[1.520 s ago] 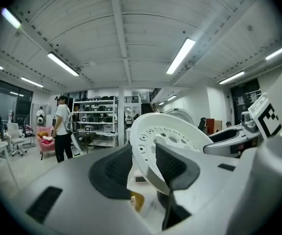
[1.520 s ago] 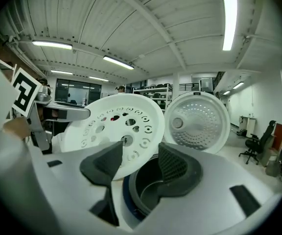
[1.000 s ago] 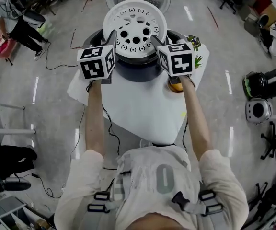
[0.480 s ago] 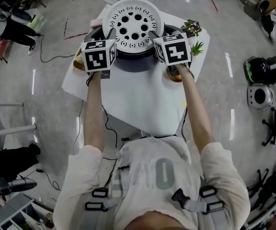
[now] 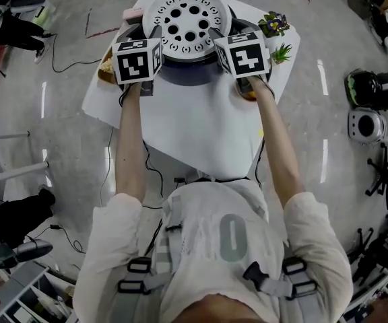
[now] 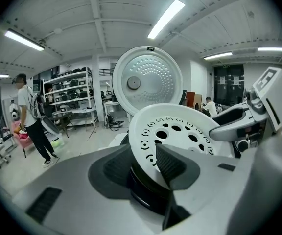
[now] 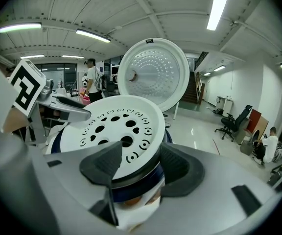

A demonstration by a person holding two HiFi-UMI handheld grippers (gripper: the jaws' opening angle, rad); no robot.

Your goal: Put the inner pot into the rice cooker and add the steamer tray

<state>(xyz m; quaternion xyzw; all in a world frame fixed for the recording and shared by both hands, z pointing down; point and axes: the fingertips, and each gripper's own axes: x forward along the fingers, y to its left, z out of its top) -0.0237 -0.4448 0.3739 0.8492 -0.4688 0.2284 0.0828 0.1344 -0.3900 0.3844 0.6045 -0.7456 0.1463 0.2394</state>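
Bright, even light; fisheye-warped edges

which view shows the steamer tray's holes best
The head view: it looks down on the steamer tray, so nearly every hole shows. Both gripper views see it at a slant, with a jaw covering part of its near rim.

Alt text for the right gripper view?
The right gripper grips the rim of a white perforated steamer tray over the dark rice cooker. Its open lid stands upright behind.
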